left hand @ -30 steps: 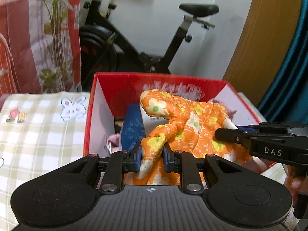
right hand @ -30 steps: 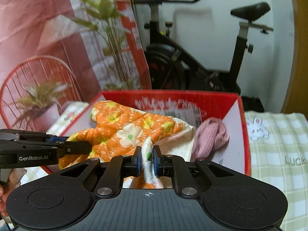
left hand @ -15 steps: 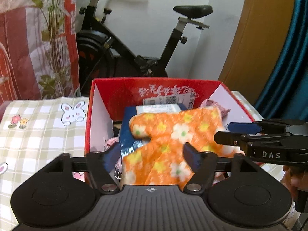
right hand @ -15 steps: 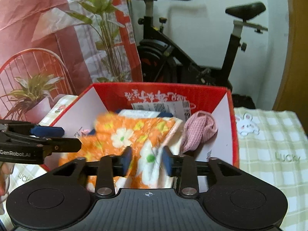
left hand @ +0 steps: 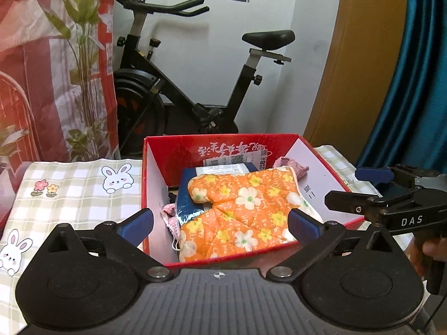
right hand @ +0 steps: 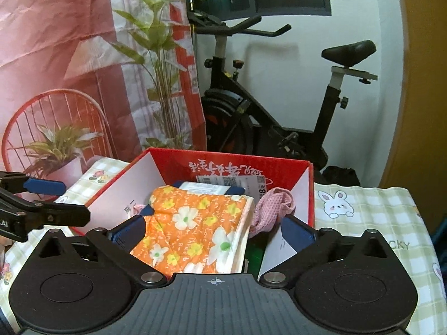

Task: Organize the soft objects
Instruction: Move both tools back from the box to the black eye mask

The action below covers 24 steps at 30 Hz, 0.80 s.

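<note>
Both your claws, left gripper [left hand: 220, 224] and right gripper [right hand: 213, 230], are spreading wide, gripping nothing; just ahead, the orange flowered cloth [left hand: 243, 209] lies inside the red box [left hand: 152, 167]. Stowing looks done.

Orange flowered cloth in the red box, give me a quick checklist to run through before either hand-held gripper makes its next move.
1. Orange flowered cloth lies inside the red box: ok.
2. Left hand-held gripper free of the cloth, jaws opening with nothing pinched: ok.
3. Right hand-held gripper free of the cloth, jaws opening, pads apart from the fabric: ok.
4. Cloth edge clear of the box's near rim: cannot tell, the gripper bodies hide it.
5. Pink cloth contained in the box: ok, bunched against the right wall.
6. Checked tablecloth beside the box free of loose soft items: ok in the part visible.
</note>
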{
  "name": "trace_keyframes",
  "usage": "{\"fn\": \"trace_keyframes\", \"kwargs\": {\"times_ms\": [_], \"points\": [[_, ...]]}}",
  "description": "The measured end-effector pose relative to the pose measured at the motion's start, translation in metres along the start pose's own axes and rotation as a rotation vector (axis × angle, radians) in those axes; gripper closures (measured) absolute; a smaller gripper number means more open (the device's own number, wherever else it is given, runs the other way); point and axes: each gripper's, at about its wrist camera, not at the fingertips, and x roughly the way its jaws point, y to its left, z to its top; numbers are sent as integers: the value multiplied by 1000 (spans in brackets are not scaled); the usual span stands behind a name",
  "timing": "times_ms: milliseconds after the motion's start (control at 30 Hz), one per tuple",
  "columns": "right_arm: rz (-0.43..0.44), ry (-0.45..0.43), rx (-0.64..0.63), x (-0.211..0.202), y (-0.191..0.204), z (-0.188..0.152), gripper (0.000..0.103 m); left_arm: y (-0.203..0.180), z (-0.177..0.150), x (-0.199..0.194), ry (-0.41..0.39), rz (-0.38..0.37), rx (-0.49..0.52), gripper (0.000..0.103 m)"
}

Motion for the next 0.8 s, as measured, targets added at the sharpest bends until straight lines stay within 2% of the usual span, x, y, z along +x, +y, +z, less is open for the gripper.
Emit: {"fn": "trace_keyframes", "kwargs": {"times_ms": [500,800], "points": [[1,-56,27,-45,12,-32,0,-2,-34,-36,-18,18,-17,0],[7,-44,50,-57,13,-62,0,-5,-57,-43,-13,36,-27,0]]}}
